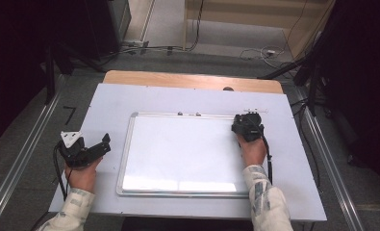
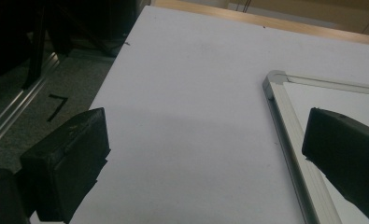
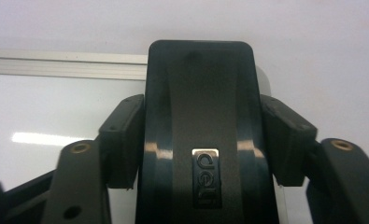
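A white board (image 1: 178, 154) with a metal frame lies flat on the white table top (image 1: 110, 103). My right gripper (image 1: 247, 124) sits at the board's far right corner, pointing down. In the right gripper view a black eraser (image 3: 201, 93) with a small silver logo stands between the jaws of the right gripper (image 3: 203, 135). Both pads (image 3: 121, 137) lie against its sides, and no gap shows. My left gripper (image 1: 104, 144) rests left of the board, its jaws wide apart and nothing between them. In the left gripper view the left gripper (image 2: 205, 140) frames bare table and the board's corner (image 2: 273, 79).
A thin pale stick (image 1: 256, 110) lies just beyond the board's far right corner. Two small dark knobs (image 1: 188, 114) sit on the far frame. Past the white sheet runs a strip of wooden table edge (image 1: 187, 79). Metal rails (image 1: 21, 159) flank the table on both sides.
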{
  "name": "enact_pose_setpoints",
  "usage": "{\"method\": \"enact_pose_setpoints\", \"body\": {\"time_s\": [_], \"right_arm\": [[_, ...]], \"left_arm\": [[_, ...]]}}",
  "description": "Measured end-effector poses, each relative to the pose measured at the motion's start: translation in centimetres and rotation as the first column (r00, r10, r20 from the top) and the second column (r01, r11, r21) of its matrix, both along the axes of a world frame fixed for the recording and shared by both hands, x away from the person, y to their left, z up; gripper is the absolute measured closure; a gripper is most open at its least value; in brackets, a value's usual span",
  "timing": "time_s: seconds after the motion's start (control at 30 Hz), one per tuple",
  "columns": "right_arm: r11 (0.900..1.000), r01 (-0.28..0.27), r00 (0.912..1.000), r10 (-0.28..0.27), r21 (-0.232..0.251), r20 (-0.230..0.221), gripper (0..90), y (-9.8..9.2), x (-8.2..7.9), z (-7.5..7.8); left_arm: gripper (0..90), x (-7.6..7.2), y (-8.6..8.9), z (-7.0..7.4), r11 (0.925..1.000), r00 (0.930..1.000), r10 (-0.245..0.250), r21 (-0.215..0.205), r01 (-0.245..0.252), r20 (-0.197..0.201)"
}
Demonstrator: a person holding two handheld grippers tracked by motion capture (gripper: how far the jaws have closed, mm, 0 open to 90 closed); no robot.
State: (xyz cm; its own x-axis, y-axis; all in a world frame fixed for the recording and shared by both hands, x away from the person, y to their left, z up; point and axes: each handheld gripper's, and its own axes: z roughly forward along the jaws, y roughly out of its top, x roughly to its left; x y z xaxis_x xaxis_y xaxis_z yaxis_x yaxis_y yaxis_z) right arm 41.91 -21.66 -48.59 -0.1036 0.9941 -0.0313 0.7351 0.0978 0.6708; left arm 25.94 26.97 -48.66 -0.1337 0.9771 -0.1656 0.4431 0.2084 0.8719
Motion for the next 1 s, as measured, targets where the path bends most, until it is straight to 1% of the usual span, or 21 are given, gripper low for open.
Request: {"method": "enact_pose_setpoints", "body": {"time_s": [0.1,0.2,0.27,0.33,0.4,0.47,0.7,1.0], "right_arm": [[1.000,-0.005,1.0000,0.005,0.011,0.005,32.4,-0.2,-0.3,0.1],[0.999,-0.020,0.9994,0.019,0.027,0.031,31.0,-0.5,-0.8,0.4],[0.999,-0.027,0.9989,0.026,0.036,0.040,27.3,-0.6,-1.1,0.7],[0.999,-0.036,0.9984,0.034,0.034,0.045,26.3,-0.6,-1.4,0.9],[0.998,-0.045,0.9974,0.043,0.044,0.058,25.4,-0.6,-1.8,1.2],[0.997,-0.058,0.9963,0.054,0.057,0.067,25.1,-0.7,-2.1,1.5],[0.995,-0.079,0.9938,0.074,0.060,0.083,24.7,-1.1,-3.2,2.1],[0.990,-0.120,0.9864,0.110,0.074,0.122,24.2,-2.1,-5.1,3.1]], "left_arm": [[1.2,0.0,0.0,0.0,1.0000,1.0000,0.000,0.001,0.000,-0.001],[1.2,0.0,0.0,0.0,1.0000,1.0000,-0.002,0.003,0.002,-0.003],[1.2,0.0,-0.1,0.0,1.0000,1.0000,-0.002,0.003,0.002,-0.002],[1.2,0.0,-0.1,0.0,1.0000,1.0000,-0.004,0.004,0.004,-0.002],[1.2,0.0,-0.1,0.0,1.0000,1.0000,-0.003,0.004,0.003,-0.002],[1.2,0.0,-0.1,0.0,1.0000,1.0000,-0.003,0.005,0.003,-0.002],[1.2,0.0,-0.1,0.0,1.0000,1.0000,-0.004,0.008,0.004,-0.003],[1.2,0.1,-0.2,-0.1,0.9999,1.0000,-0.005,0.011,0.005,-0.002]]}}
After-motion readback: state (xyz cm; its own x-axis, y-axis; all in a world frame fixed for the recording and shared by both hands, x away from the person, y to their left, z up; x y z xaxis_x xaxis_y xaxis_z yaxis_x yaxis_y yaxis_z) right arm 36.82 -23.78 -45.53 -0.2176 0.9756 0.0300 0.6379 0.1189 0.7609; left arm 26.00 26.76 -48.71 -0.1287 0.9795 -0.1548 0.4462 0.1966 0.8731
